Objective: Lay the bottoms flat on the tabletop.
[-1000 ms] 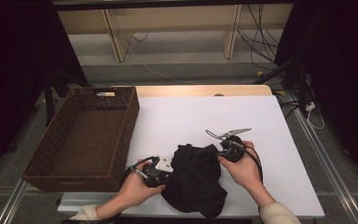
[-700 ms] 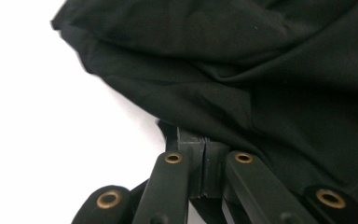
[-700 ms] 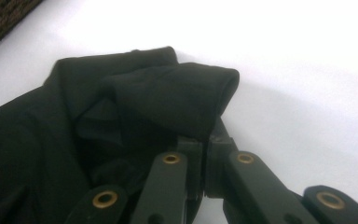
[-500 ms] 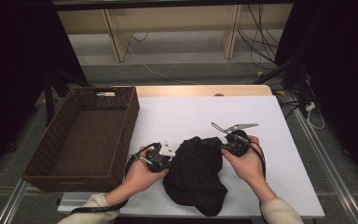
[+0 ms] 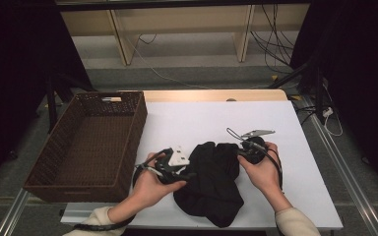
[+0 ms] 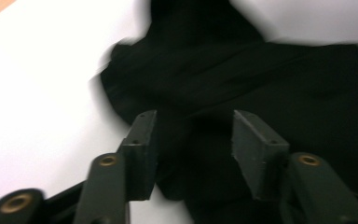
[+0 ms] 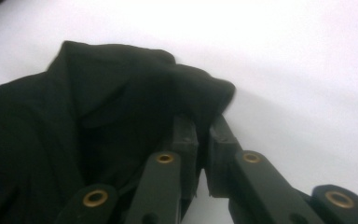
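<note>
Folding the black cloth on the table

Right gripper pinched a fold to anchor it; left gripper had just been opening, jaws apart over cloth, gripping nothing, letting go.

Black cloth lies crumpled on the white table.

This looks like a lab recording station rather than a home. A white-topped table on an aluminium-profile frame stands between black curtains at three and nine o'clock. At twelve o'clock, loose cables trail over a grey floor under a bare wooden shelf unit.
</note>
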The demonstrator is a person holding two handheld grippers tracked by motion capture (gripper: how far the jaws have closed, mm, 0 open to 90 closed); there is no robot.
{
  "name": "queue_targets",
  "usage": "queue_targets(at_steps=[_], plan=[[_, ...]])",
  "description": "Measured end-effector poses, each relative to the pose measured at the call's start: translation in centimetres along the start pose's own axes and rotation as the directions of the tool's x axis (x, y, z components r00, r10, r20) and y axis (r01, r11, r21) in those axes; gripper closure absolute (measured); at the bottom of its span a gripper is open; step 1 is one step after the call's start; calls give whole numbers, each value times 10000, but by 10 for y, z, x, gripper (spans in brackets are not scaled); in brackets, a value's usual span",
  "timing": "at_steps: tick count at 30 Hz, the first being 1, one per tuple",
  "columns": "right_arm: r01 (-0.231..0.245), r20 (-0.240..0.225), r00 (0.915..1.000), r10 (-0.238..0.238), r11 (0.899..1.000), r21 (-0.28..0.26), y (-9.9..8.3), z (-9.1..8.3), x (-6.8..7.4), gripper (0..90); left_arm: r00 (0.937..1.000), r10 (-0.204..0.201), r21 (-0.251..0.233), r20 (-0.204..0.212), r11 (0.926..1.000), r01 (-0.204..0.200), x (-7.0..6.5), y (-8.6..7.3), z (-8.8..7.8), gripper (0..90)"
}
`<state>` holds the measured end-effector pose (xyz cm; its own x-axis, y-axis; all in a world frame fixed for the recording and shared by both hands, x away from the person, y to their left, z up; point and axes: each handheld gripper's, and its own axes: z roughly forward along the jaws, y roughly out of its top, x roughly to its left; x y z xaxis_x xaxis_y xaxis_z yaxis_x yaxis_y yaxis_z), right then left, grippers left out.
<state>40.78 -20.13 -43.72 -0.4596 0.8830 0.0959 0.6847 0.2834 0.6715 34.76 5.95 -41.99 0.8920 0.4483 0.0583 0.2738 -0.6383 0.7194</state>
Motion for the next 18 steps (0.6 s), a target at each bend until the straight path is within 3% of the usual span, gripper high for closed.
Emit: queue_targets(at_steps=[2, 4, 8, 10, 12, 15, 18], plan=[[73, -72, 9999, -72, 9999, 81, 0, 1, 1, 789, 9973, 305, 138, 669, 9994, -314, -15, 5, 9, 452], [158, -77, 9998, -157, 9998, 120, -2, 2, 2, 740, 9914, 627, 600, 1152, 9957, -700, -26, 5, 23, 429], [268, -143, 9996, -263, 9990, 361, -7, 4, 3, 691, 9803, 1063, 1165, 1664, 9851, -1266, -43, -3, 46, 418], [217, -131, 9997, -211, 9989, 414, -8, 4, 2, 697, 9762, 1376, 1319, 1676, 9782, -1605, -46, -7, 52, 473], [189, -200, 9996, -180, 9988, 461, -9, 4, 1, 763, 9744, 1811, 1221, 1332, 9727, -1975, -47, -9, 53, 585], [152, -311, 9994, -134, 9982, 579, -8, 3, 2, 873, 9808, 1555, 1196, 1179, 9783, -1695, -40, -9, 49, 775], [168, -407, 9991, -138, 9970, 752, -8, 2, 3, 891, 9860, 1229, 1284, 1124, 9822, -1370, -34, -12, 46, 848]])
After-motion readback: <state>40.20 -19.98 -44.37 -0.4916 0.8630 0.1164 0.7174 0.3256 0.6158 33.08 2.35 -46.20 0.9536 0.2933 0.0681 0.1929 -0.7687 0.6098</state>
